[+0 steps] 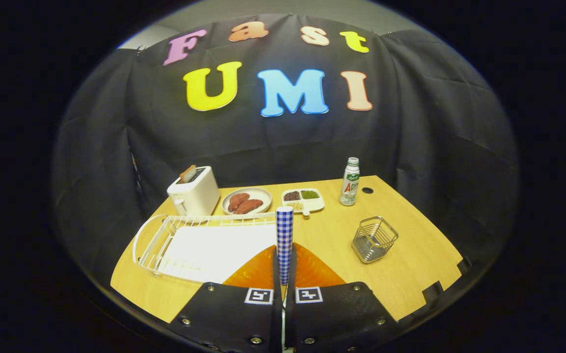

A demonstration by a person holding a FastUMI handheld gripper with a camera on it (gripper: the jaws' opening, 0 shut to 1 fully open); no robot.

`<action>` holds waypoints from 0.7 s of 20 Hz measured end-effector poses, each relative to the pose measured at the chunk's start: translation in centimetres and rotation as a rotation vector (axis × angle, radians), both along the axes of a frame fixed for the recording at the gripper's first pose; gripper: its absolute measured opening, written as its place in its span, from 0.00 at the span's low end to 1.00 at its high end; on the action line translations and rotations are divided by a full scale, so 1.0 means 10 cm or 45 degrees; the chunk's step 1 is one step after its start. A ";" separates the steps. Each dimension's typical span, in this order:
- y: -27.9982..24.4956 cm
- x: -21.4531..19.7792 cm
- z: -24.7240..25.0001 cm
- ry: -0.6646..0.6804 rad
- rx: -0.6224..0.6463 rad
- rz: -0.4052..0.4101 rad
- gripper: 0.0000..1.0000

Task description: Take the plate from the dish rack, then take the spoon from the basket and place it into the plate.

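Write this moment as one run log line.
gripper shut on spoon | spoon handle upright between fingers | orange plate beneath, beside dish rack

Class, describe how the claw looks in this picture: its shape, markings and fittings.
The claw has two broad, flat fingers that narrow toward their tips. Each carries a square black-and-white marker near the inner edge, and round metal screws dot the faces. The fingers are shut on the spoon.
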State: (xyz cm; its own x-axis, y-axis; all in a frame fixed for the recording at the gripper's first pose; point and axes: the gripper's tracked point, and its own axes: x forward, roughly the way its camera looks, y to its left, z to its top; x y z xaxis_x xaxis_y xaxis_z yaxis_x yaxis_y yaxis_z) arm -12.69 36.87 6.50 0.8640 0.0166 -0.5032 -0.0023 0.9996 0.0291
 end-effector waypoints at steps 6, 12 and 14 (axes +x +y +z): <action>0.24 -0.41 -0.33 0.077 -0.068 0.126 0.02; 0.38 -0.61 -0.57 0.133 -0.067 0.191 0.02; 0.38 -0.66 -0.66 0.161 -0.077 0.195 0.04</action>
